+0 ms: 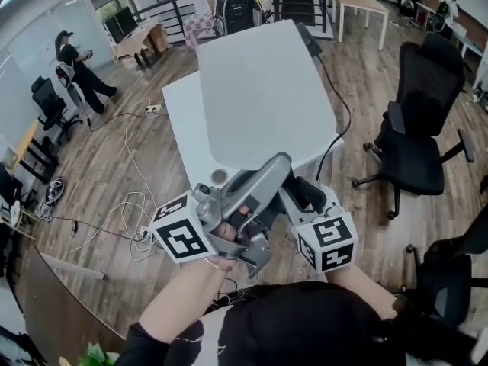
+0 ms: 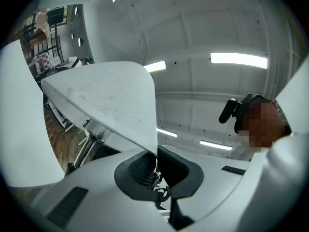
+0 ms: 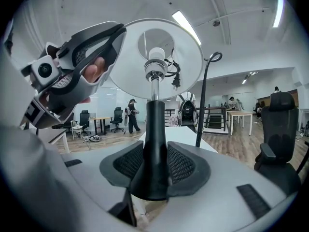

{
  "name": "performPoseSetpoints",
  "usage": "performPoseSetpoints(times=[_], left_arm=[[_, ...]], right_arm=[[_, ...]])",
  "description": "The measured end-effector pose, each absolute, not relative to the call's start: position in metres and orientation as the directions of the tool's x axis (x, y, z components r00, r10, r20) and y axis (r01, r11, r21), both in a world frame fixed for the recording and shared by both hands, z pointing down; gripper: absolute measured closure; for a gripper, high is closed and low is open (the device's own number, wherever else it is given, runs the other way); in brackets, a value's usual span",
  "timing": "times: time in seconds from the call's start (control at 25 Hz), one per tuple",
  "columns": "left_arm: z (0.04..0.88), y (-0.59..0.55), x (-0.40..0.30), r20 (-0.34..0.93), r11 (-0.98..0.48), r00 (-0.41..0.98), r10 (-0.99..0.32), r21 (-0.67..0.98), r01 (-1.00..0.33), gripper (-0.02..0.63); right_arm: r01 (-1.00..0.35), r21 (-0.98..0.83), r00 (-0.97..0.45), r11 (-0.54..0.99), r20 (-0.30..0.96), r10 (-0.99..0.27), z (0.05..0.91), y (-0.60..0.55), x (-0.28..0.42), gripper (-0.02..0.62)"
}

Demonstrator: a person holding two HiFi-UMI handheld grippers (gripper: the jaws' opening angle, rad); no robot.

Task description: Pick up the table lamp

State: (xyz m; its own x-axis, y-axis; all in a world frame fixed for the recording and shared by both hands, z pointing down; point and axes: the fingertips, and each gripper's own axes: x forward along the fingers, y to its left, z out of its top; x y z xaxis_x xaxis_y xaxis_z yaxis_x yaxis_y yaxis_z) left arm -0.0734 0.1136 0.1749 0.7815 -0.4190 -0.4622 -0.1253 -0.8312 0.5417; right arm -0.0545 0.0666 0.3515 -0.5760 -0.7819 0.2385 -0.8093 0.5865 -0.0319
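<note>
The table lamp has a white round shade [image 3: 159,57], a bulb [image 3: 157,56], a chrome neck and a black stem [image 3: 153,129] that flares at its foot. My right gripper [image 3: 152,163] is shut on that black stem, which stands upright between its pads. My left gripper [image 2: 155,151] is shut on the thin rim of the shade [image 2: 111,100]. The right gripper view shows it holding the shade's left edge. In the head view both grippers are close to my body, the left gripper [image 1: 276,168] above the right gripper [image 1: 301,193]. Wooden floor shows under the lamp's foot.
A white table [image 1: 183,128] lies just ahead, with a black cable [image 3: 205,95] curving up beside it. A black office chair [image 1: 423,120] stands to the right. Loose cables [image 1: 130,204] lie on the floor at left. A person [image 1: 76,71] stands far back left.
</note>
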Motion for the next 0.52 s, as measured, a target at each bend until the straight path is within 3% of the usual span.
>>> performPoseSetpoints(times=[0.52], left_arm=[[0.175, 0.11, -0.06, -0.464, -0.836, 0.781, -0.417, 0.533, -0.129, 0.589]], right_arm=[[-0.802, -0.038, -0.586, 0.596, 0.238, -0.774, 0.352, 0.062, -0.044, 0.43]])
